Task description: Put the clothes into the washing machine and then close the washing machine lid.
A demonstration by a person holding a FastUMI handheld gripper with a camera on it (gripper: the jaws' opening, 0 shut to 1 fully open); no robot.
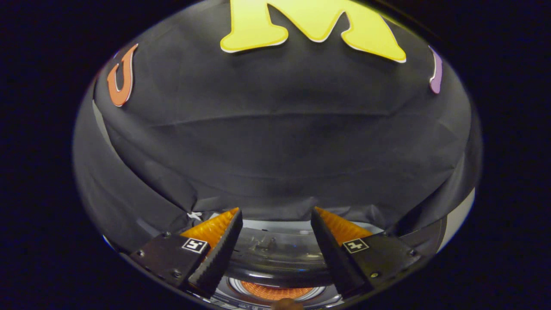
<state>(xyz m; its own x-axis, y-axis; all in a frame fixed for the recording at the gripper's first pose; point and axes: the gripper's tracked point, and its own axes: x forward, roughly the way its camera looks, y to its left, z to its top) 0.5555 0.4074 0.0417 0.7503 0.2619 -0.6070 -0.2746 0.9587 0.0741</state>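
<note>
My gripper (275,211) is open, its two fingers spread wide with nothing between them. Between and below the fingers lies the top of the washing machine (275,258), with a glossy dark curved lid part reflecting light. Just under that, close to me, a round rim frames something orange-red with a fine ribbed texture (275,292); I cannot tell whether it is clothing or part of the drum. Whether the lid stands raised or down is unclear from this angle.
The booth's black cloth wall (275,137) hangs directly beyond the fingers, draping down to the back of the machine. A pale strip of surface (460,215) shows to the right past the cloth's edge.
</note>
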